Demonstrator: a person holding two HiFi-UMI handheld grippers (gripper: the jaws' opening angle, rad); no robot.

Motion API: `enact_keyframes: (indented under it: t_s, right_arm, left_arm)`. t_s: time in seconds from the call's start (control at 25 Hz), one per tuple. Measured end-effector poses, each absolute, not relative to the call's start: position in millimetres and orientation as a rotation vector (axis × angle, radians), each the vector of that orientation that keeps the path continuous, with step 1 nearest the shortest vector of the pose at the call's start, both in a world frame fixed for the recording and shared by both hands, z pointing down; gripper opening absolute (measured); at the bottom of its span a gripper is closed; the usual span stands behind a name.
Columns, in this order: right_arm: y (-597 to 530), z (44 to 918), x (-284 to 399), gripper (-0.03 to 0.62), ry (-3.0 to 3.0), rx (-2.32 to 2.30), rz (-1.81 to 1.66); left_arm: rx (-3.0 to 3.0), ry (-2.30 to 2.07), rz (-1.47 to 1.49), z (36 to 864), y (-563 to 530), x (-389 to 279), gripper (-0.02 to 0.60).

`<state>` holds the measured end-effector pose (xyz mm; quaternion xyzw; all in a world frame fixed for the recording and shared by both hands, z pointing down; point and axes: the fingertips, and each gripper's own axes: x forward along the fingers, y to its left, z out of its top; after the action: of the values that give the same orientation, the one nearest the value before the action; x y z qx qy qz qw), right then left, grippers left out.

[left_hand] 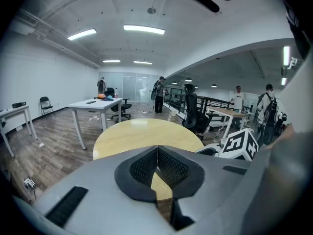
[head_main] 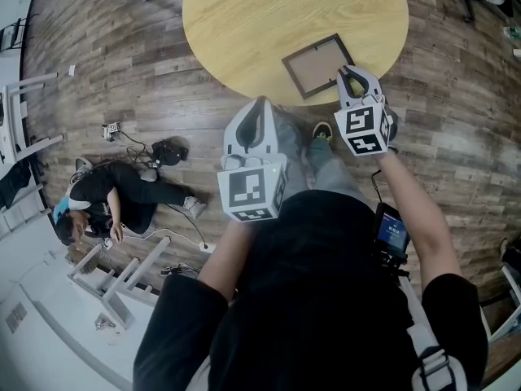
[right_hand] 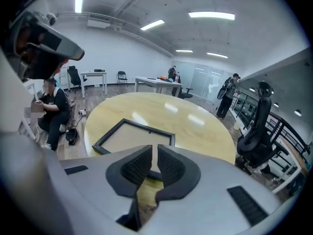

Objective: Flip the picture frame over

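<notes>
A dark-rimmed picture frame (head_main: 317, 65) (right_hand: 132, 133) lies flat on the round wooden table (head_main: 244, 15), near its front right edge. My right gripper (head_main: 351, 73) (right_hand: 156, 153) hangs over the frame's near right corner. Its jaws stand a narrow slit apart, nothing is gripped, and the frame's near rim shows through the gap. Off the table's front edge my left gripper (head_main: 260, 104) (left_hand: 157, 151) is held over the floor. It is shut, tips touching, on nothing. From the left gripper view the frame is hidden behind the jaws.
A person (head_main: 106, 202) (right_hand: 51, 106) sits on the wooden floor to the left among cables and white furniture parts (head_main: 114, 279). A black office chair (right_hand: 257, 126) stands beyond the table on the right. White desks (left_hand: 95, 104) and standing people fill the far room.
</notes>
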<state>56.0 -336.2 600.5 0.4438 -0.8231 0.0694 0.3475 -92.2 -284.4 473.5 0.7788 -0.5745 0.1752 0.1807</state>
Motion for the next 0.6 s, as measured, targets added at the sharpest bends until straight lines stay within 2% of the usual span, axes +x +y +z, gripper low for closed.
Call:
enact_keyframes:
  t_s: [0.24, 0.6]
  right_arm:
    - [-335.9, 549.6, 29.7, 0.02, -2.268, 1.093, 0.042]
    - [-310.8, 444.8, 34.3, 0.02, -2.474, 1.148, 0.027]
  left_arm:
    - [2.219, -1.63, 0.482, 466.4, -284.9, -92.1, 0.022]
    - [2.278, -1.636, 0.416, 433.8, -265.7, -76.5, 0.022]
